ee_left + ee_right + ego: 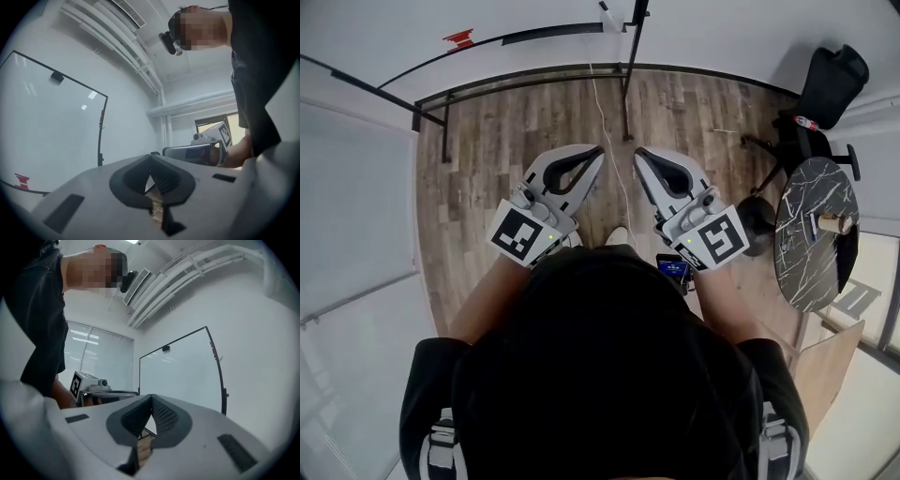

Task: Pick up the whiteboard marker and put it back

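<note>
I cannot pick out a whiteboard marker in any view. The whiteboard (553,34) stands ahead on its black frame; it also shows in the left gripper view (51,126), with a red mark (21,180) low on it, and in the right gripper view (180,376). My left gripper (598,150) (151,159) and right gripper (639,153) (151,397) are held level, side by side over the wooden floor, pointing toward the board. On both, the jaws meet at the tips with nothing between them. Each gripper view shows the other gripper beside it.
A round dark marble table (816,230) with a small pale object (836,223) on it stands at the right. A black office chair (830,84) is behind it. The board's stand post (628,84) and a thin cable (605,112) cross the floor ahead.
</note>
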Demonstrator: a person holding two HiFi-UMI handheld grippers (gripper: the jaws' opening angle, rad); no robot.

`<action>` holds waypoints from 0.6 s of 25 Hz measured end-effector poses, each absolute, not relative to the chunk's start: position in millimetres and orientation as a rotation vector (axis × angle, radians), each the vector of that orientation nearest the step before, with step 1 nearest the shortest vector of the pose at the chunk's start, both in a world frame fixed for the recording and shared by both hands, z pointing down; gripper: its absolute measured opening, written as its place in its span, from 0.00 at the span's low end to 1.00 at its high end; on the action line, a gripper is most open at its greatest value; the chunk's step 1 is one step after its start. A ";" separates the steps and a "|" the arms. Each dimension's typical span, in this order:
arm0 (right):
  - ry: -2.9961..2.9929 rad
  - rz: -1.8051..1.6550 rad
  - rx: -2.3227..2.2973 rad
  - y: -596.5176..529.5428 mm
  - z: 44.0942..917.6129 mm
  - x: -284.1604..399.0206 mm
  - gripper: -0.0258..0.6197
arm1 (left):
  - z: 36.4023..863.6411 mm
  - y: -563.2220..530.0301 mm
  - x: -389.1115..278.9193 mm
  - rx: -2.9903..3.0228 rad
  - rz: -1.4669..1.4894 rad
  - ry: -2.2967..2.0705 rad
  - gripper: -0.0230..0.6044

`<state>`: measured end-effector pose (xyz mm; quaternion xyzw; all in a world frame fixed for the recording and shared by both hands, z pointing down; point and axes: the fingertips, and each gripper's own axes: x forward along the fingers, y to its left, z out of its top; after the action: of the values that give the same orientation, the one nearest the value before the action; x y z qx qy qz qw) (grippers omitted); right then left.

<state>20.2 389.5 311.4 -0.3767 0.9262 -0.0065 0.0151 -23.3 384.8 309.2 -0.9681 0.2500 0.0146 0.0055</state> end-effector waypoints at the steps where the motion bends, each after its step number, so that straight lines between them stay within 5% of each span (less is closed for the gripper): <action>1: 2.882 -0.022 -1.164 390.2 311.1 25.3 0.03 | 307.4 385.7 -18.4 -3.028 0.052 0.783 0.04; 15: 2.899 -0.060 -1.122 365.6 319.3 41.2 0.03 | 315.8 360.3 -7.0 -3.006 0.032 0.879 0.04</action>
<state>41.2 365.6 319.3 -0.3608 0.9323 -0.0192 0.0165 -7.0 360.3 315.8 -0.9597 0.2807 0.0103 0.0047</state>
